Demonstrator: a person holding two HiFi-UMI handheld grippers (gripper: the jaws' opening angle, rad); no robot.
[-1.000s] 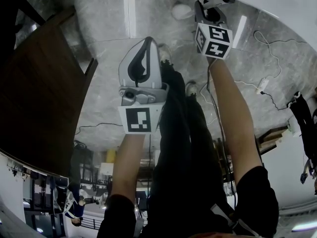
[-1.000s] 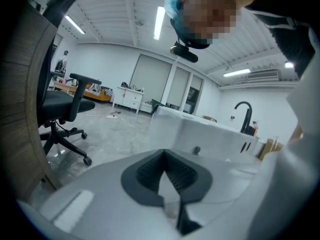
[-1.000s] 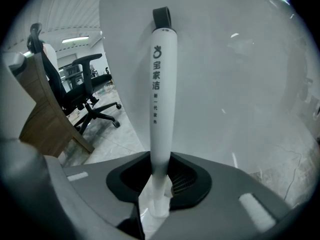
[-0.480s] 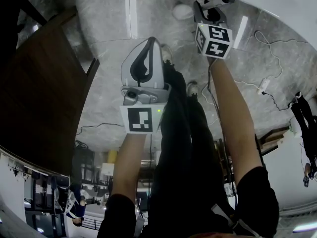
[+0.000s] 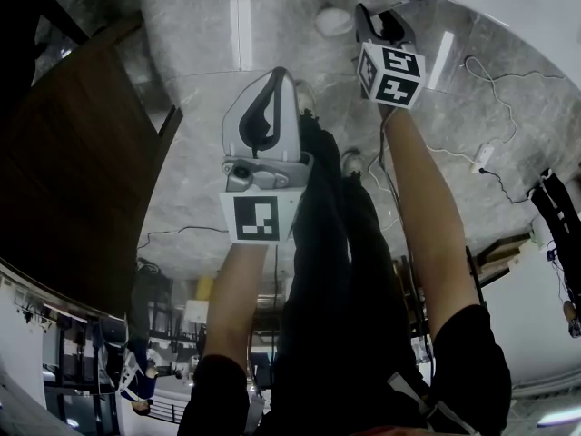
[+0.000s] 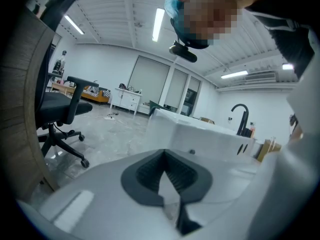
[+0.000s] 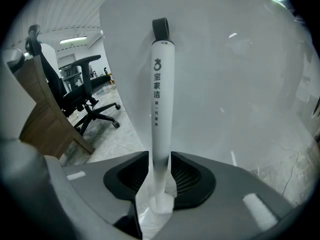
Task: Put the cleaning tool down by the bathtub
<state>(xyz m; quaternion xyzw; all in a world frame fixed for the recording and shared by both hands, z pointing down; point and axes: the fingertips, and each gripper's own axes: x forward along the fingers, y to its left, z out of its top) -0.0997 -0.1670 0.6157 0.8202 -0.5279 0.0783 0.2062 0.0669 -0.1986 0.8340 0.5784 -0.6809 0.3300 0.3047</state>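
Marble floor (image 5: 200, 107), blk office chair (image 6: 57, 106) — wht walls (image 6: 107, 66).

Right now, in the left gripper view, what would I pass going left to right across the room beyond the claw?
wooden board → office chair → white cabinet → bathtub

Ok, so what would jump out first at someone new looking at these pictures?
The white cleaning tool stands on end in front of the bathtub wall, its shaft between the right tongs, whose jaws have just been opening. A black office chair sits behind on the left.
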